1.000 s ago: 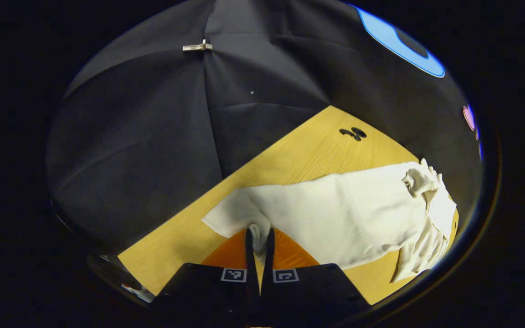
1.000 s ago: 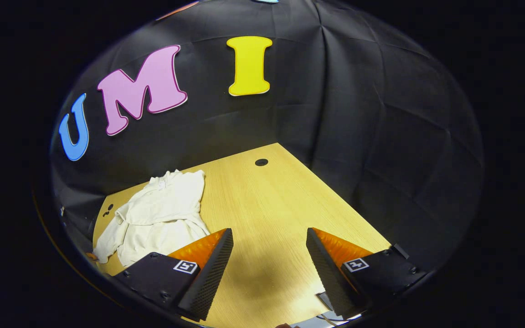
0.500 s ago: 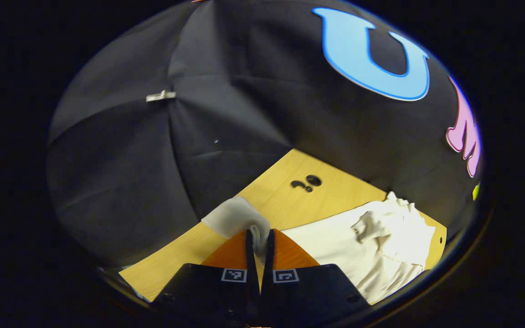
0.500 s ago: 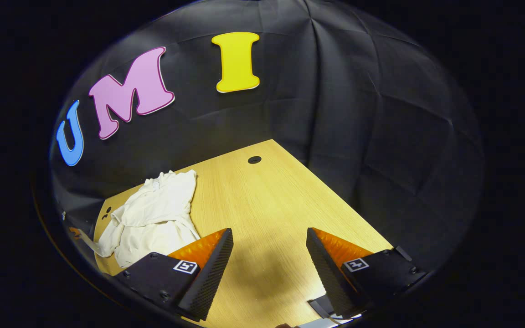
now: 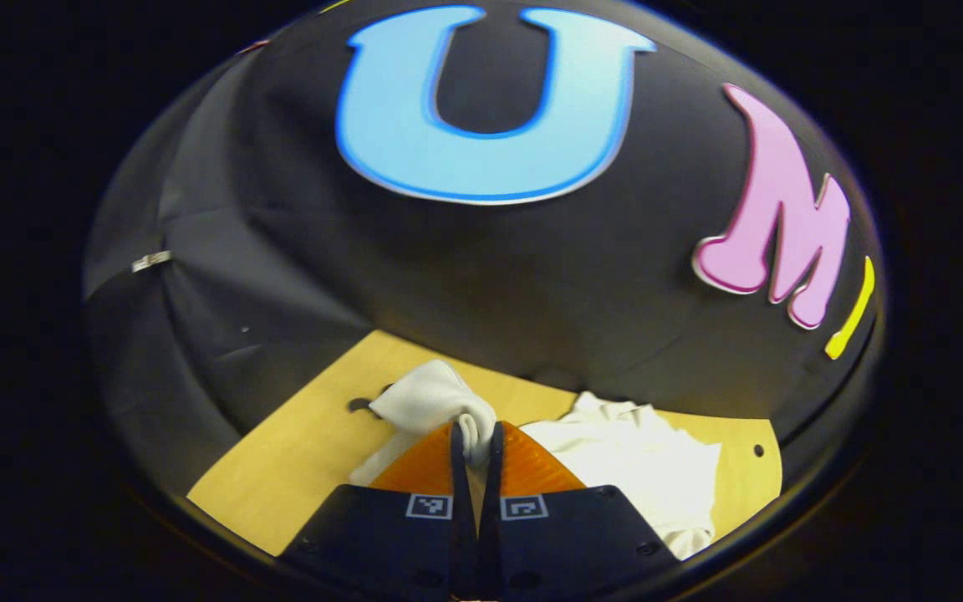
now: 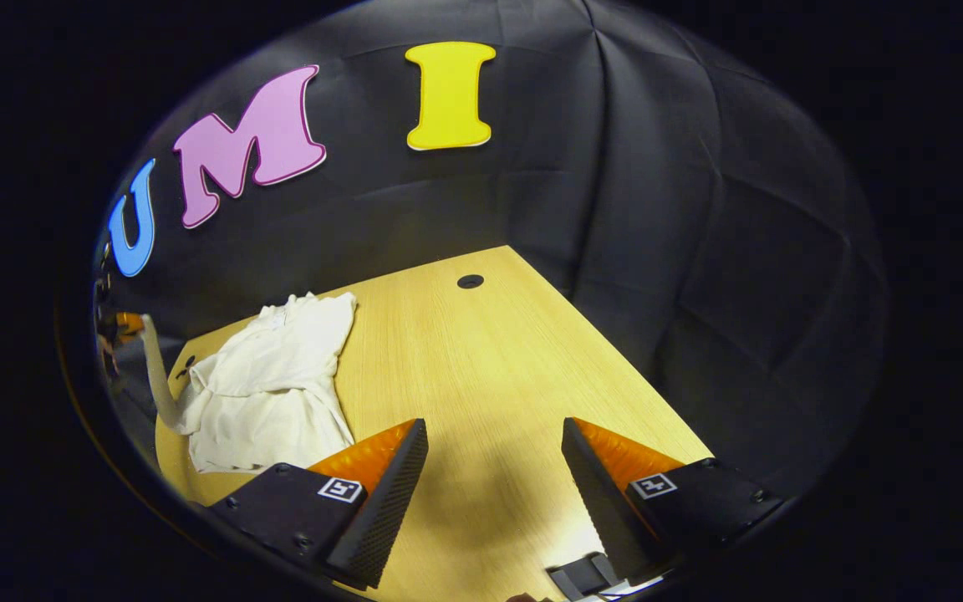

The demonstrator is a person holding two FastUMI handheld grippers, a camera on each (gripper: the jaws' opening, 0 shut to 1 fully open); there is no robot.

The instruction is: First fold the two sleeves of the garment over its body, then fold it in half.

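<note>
just changed: over the last second my left gripper (image 5: 471,439) has swung round with the sleeve end, from facing along the spread-out cloth to facing the booth's back wall; the sleeve has come up off the desk with it.
meaning for the task: i judge this is the first sleeve fold under way, the sleeve being carried over toward the body; it is not yet laid down, and the second sleeve and the half fold are still to do.
left fingers: pressed together on a bunched end of the cream-white fabric sleeve (image 5: 431,400), which bulges out just past the tips.
right fingers: my right gripper (image 6: 494,468) has its fingers spread wide, holding nothing, over bare desk.
garment: the crumpled cream-white cloth garment (image 6: 268,389) lies on the light wooden desk (image 6: 481,368) toward its far left corner, by the wall.
garment vs left fingers: the body (image 5: 632,464) sits just beside and to the right of my left fingers, lower than the pinched end.
garment vs right fingers: it lies to the left of my right fingers, its near hem hidden behind the left one; the gap between them is clear of cloth.
sleeve seen from the right: a thin strip (image 6: 157,380) rising from the garment's left edge toward the edge of the right gripper view.
</note>
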